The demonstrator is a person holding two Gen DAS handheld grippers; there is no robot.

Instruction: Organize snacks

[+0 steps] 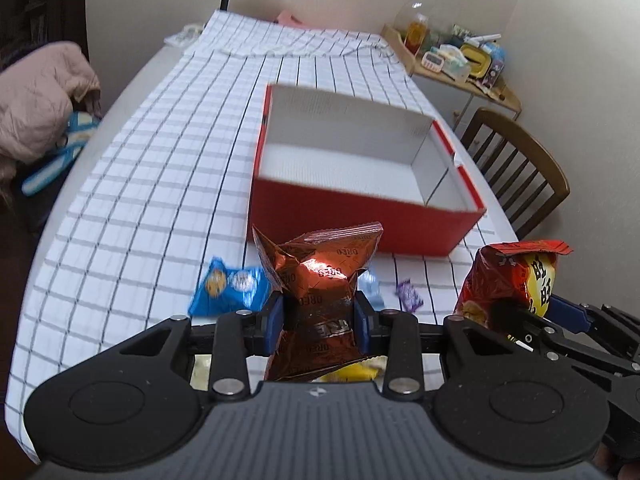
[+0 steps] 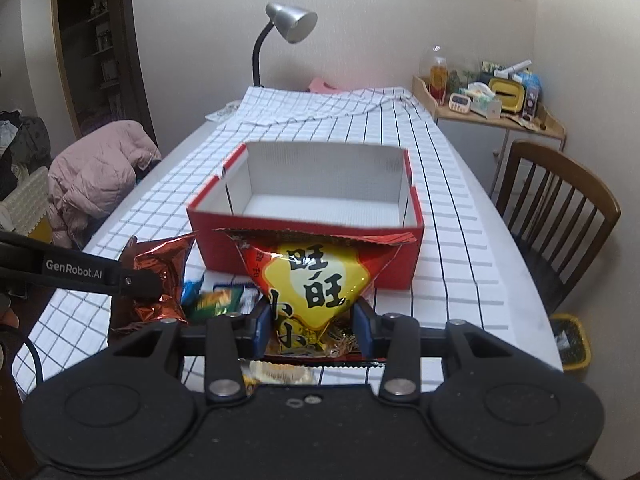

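With each gripper clamped on a packet, left gripper [image 1: 319, 322] on the Oreo bag [image 1: 320, 280], right gripper [image 2: 313, 328] on the yellow bag [image 2: 316, 280] (both clear of the table [image 1: 140, 152]), the carry needed to clear the red box [image 2: 304, 248] rim before release.

Upper centre of the right wrist view, a silver desk lamp [image 2: 291, 22] on a black gooseneck leans over the far end of the checked tablecloth [image 2: 452, 184], with a pink item [image 2: 320, 84] just peeking up behind the cloth's rumpled far edge. Over at the left a pink padded jacket [image 2: 96, 172] slumps beside the table, and at the right stands a brown wooden chair [image 2: 560, 208] with a yellow bin [image 2: 572, 344] below it. Upper right, a cluttered wooden shelf [image 2: 492, 120] sits in the corner, carrying a small white timer [image 2: 457, 101] and a yellow box [image 2: 506, 94].
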